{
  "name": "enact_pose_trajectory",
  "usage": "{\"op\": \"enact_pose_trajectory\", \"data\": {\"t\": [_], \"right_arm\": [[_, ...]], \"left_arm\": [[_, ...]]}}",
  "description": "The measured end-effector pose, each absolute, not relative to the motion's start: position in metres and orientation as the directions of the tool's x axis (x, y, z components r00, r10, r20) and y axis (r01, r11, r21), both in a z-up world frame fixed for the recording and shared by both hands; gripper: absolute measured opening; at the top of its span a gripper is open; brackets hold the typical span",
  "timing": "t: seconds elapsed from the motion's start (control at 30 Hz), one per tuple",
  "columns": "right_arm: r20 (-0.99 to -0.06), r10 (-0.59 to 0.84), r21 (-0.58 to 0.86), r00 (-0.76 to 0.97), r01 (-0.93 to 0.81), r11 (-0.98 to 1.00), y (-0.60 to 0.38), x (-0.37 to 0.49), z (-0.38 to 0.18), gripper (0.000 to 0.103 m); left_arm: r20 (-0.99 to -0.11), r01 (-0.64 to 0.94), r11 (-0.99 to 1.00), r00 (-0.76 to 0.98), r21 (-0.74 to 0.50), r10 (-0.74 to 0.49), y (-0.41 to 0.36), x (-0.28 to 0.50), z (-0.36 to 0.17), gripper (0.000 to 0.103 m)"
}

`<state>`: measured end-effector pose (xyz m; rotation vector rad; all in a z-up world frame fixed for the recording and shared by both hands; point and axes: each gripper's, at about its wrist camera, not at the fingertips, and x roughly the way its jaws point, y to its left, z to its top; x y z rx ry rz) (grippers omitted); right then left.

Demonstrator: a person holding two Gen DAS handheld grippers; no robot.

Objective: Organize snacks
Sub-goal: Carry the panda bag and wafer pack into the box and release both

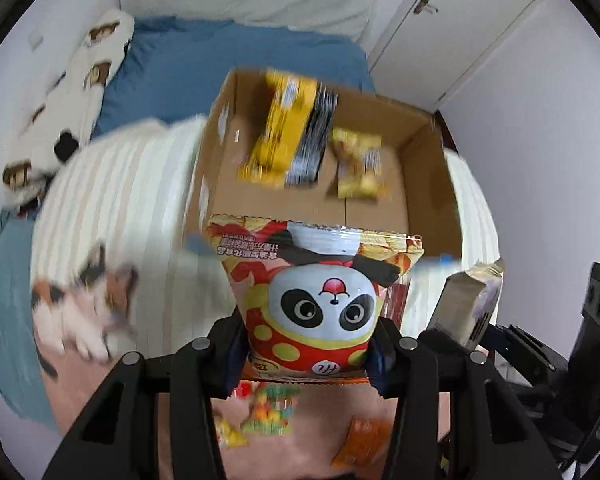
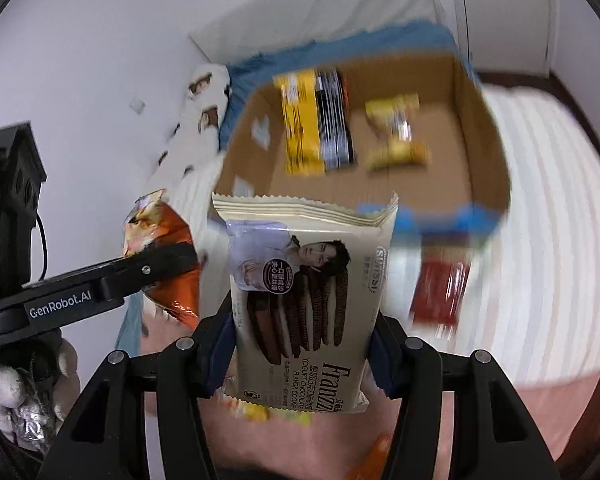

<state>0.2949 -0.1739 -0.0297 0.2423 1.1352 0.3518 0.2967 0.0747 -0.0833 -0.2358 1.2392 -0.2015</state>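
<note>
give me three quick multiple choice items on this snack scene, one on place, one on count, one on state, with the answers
1. Where is the long yellow snack packet?
A. inside the open cardboard box
B. on the blue bedsheet
C. in a gripper

2. How many packets lie in that box?
A. one
B. three
C. six

3. What is the left gripper doing?
A. hanging open and empty
B. clamped on the red panda-print snack bag
C. gripping the box wall

Answers:
1 A, it lies on the box floor against the far wall.
2 B, yellow, black-striped and small yellow ones show in both views.
3 B, the bag sits pinched between its pads, while the right gripper holds the cream chocolate cookie pack.
</note>
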Motion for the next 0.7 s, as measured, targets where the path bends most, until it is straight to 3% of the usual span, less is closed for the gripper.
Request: {"op": "enact_pose_trajectory", "data": {"t": [0.13,0.33,0.7], "right_arm": [[-0.845,0.363,0.334,0.391,-0.143,0.932,-0.169,0.348,-0.023,0.059],[-0.893,0.313,0.292,0.324,-0.111,0.95,-0.163,0.419,-0.057,0.059],[-0.96,0.242,0.224,0.144,-0.126,0.966,-0.138,0.465,-0.155,0.059]], "left_arm": [[-0.927,0.023,0.97,0.288,-0.244,-0.24,0.074,0.362,-0.082,0.047],[-0.966,0.032,0.985,0.191,-0.172,-0.175,0.072,0.437,-0.131,0.047],[-0.991,0.006,0.992,-0.045,-0.123,-0.123,0.072,0.478,-0.227,0.047]]}}
